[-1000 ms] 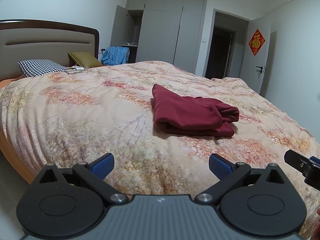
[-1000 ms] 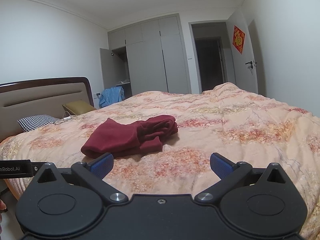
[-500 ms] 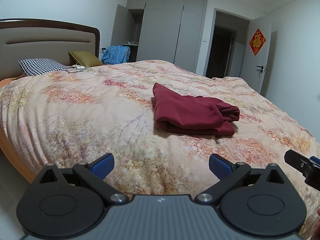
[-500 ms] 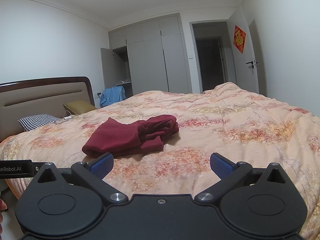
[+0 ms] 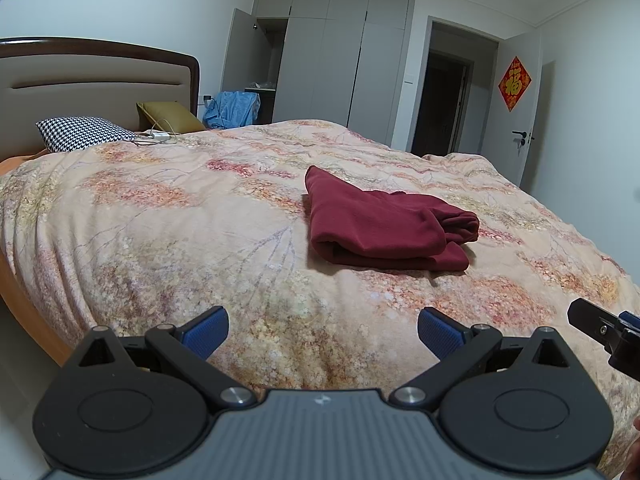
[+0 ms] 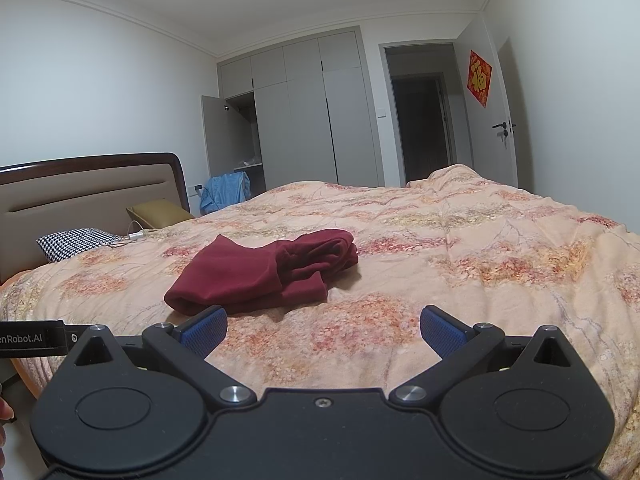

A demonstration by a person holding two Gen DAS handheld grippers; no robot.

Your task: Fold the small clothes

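A folded dark red garment (image 5: 384, 224) lies on the bed (image 5: 160, 216), on the floral quilt, roughly at the middle of the mattress. All else is placed from this garment.

The left gripper (image 5: 323, 330) hangs on the near side of the garment, over the bed's edge, well apart from the cloth. Its blue fingers (image 5: 206, 330) stand wide apart with nothing between them. In the left wrist view the garment sits beyond the gap and slightly toward the right finger.

The right gripper (image 6: 324, 330) is also on the near side of the garment, closer to it. Its blue fingers (image 6: 442, 334) are spread wide and hold nothing. In the right wrist view the garment (image 6: 264, 272) lies beyond the left finger, whose tip overlaps the cloth's near folded edge in the picture; whether it touches cannot be told.

Beyond the garment, toward the headboard (image 5: 96, 80), lie a houndstooth pillow (image 5: 80, 134) and an olive pillow (image 5: 168, 116), with a white cable item between them too small to make out. Farther back stands a grey wardrobe (image 5: 340, 60) with one door open, and a blue cloth (image 5: 232, 108) bundled at its foot.

The garment's layers are bunched at the end away from the headboard, so its kind is hard to tell. At the right edge of the left wrist view only a cut-off black part of the other gripper shows.
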